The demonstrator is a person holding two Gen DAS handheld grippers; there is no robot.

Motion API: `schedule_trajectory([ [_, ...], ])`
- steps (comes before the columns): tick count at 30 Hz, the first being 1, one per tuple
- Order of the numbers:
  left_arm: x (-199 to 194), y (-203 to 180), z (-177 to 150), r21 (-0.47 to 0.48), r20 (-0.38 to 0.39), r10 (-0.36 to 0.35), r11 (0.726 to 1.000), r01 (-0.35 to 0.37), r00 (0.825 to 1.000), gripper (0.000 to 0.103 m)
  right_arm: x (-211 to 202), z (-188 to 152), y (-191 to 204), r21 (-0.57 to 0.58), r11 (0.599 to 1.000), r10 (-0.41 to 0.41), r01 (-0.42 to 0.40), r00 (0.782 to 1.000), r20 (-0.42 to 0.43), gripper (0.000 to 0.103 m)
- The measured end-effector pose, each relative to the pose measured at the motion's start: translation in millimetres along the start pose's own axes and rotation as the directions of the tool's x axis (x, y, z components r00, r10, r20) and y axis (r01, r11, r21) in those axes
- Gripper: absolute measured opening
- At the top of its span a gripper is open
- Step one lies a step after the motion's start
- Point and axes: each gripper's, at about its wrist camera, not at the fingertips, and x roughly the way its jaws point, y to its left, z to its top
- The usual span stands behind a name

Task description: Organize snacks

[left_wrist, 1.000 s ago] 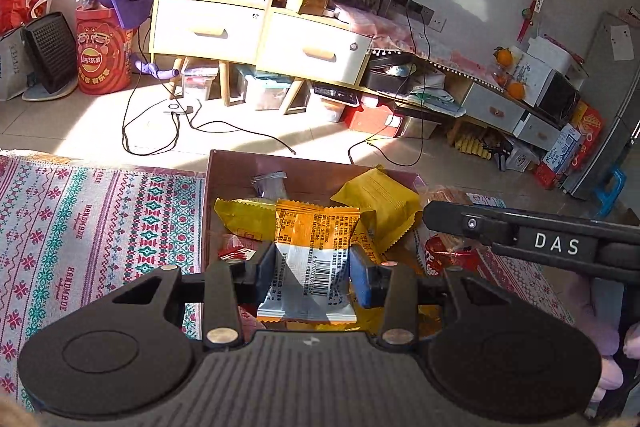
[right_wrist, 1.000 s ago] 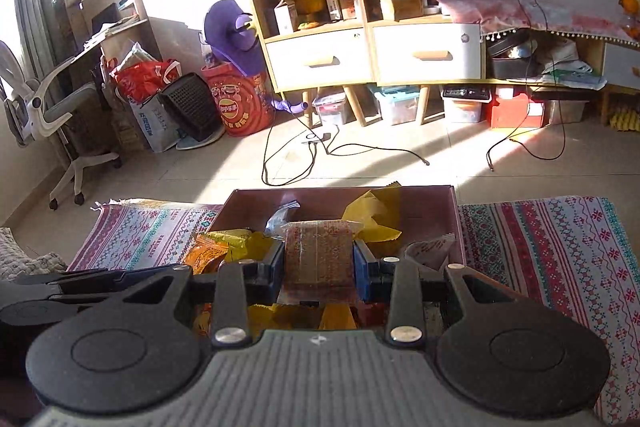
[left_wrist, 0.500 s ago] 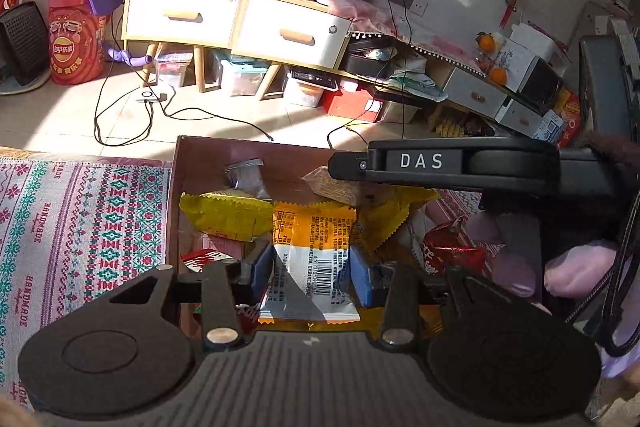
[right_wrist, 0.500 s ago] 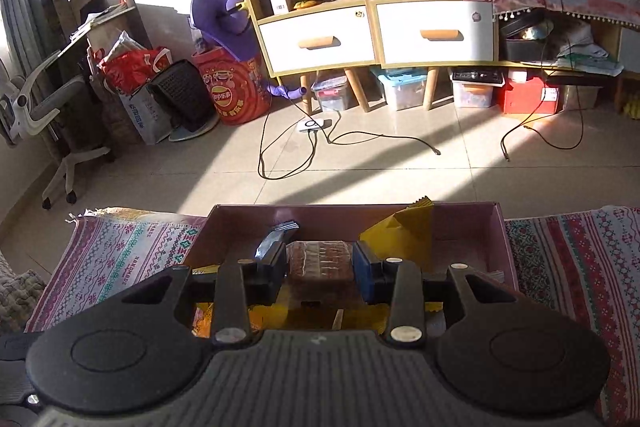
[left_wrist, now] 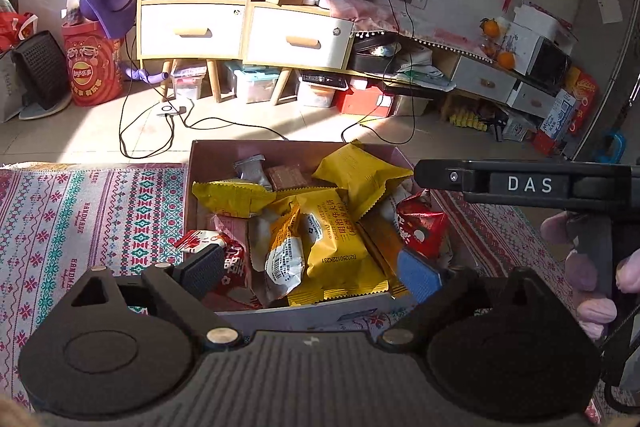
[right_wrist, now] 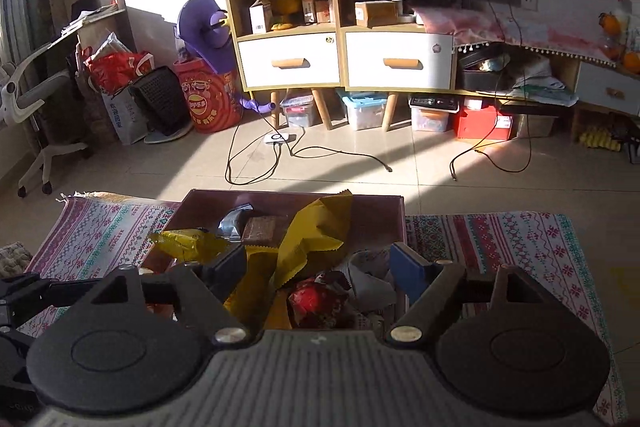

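Observation:
A pink cardboard box [left_wrist: 288,149] on the patterned rug holds several snack packets. My left gripper [left_wrist: 312,271] hangs over the box's near end with its jaws opening wide. An orange-and-white packet [left_wrist: 286,259] lies loose between them on a yellow packet [left_wrist: 340,251], untouched by the pads. My right gripper [right_wrist: 316,267] is also over the box [right_wrist: 384,205], and its jaws are opening too. They grip nothing; a red packet [right_wrist: 316,299] and a yellow packet [right_wrist: 316,227] lie below. A brown wafer bar [right_wrist: 260,229] rests at the back of the box.
The woven rug [left_wrist: 92,219] runs left and right of the box. A black bar marked DAS [left_wrist: 528,184], held by a purple-gloved hand [left_wrist: 580,267], crosses the left wrist view's right side. Cables [right_wrist: 280,155] trail over the tiled floor before the cabinets [right_wrist: 344,59].
Both grippers went from shut to wide open. The left let go of the orange-and-white packet, the right of the brown wafer bar; both snacks now lie in the box. Both hands drew back slightly.

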Motion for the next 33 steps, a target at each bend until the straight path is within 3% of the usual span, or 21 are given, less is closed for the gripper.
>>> schedule_trajectory([
  [9,-30.7,-13.0,-24.3,0.011,-0.092,0.101,0.995,-0.101,0.991,0.103,-41.4,-27.8,-0.7,0.014,0.999,-0.036,0.036,0.998,-0.049,0.086],
  [16,-52.9,-10.8,-45.3,-0.011,-0.159,0.123,0.992,-0.126,0.98,0.103,-65.4,-52.0,7.3,-0.002,0.999,-0.053,0.053,0.994,-0.095,0.094],
  [25,-68.4,-22.2,-78.6,0.047,-0.17,0.218,0.976,-0.213,0.961,0.103,-75.8,-81.5,17.2,0.021,0.992,-0.122,0.127,0.98,-0.159,0.101],
  [33,-75.7,-26.5,-87.8,0.013,-0.166,0.216,0.976,-0.217,0.962,0.103,-78.7,-94.7,24.9,0.003,0.983,-0.179,0.182,0.974,-0.137,0.101],
])
